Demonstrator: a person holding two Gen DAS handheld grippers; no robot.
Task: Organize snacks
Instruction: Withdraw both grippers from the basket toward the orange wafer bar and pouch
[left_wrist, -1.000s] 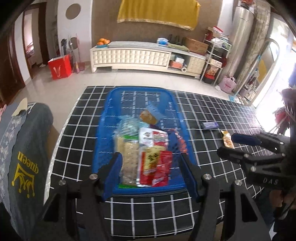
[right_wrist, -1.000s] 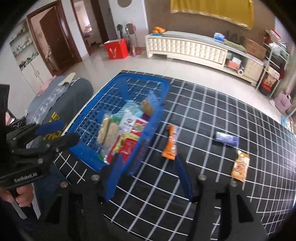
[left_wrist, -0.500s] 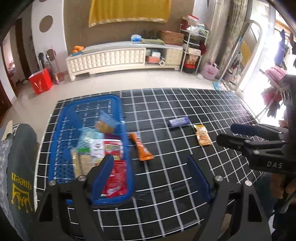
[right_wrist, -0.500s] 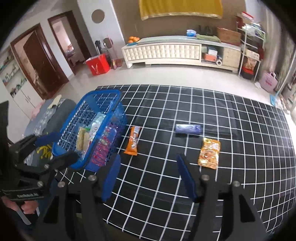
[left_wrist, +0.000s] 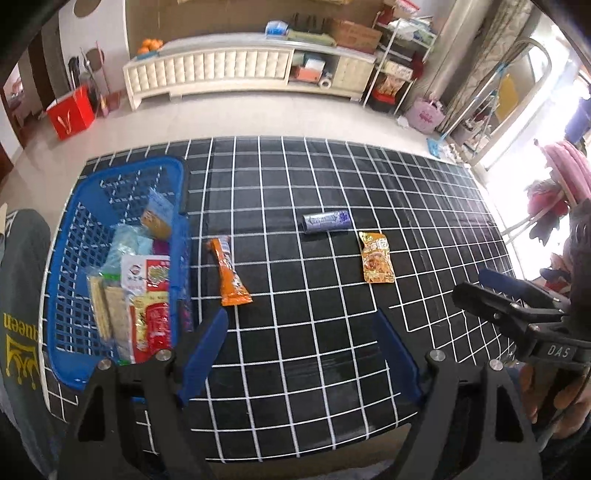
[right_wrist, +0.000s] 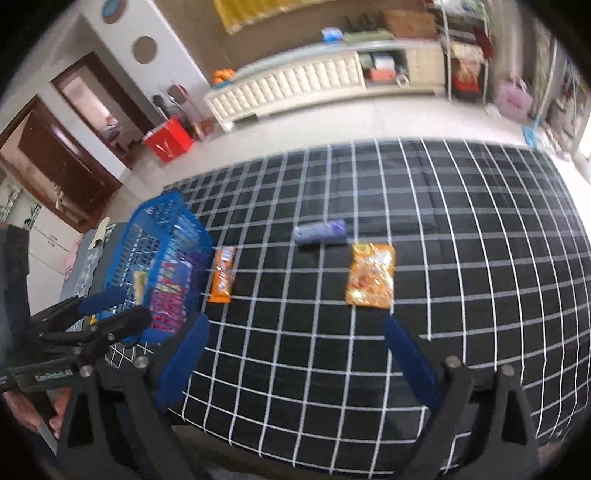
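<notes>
Covering the table, a black grid cloth (left_wrist: 332, 332) carries everything. At its nine o'clock edge sits the blue basket (left_wrist: 66, 258), packed with snack packs. Just beside its wall lies an orange bar (left_wrist: 229, 273); a yellow pouch (left_wrist: 376, 258) lies toward three o'clock, a purple roll (left_wrist: 327, 219) near it at eleven. Both tools hang over the near edge, released and empty: left gripper (left_wrist: 299, 347), right gripper (right_wrist: 295, 350).
</notes>
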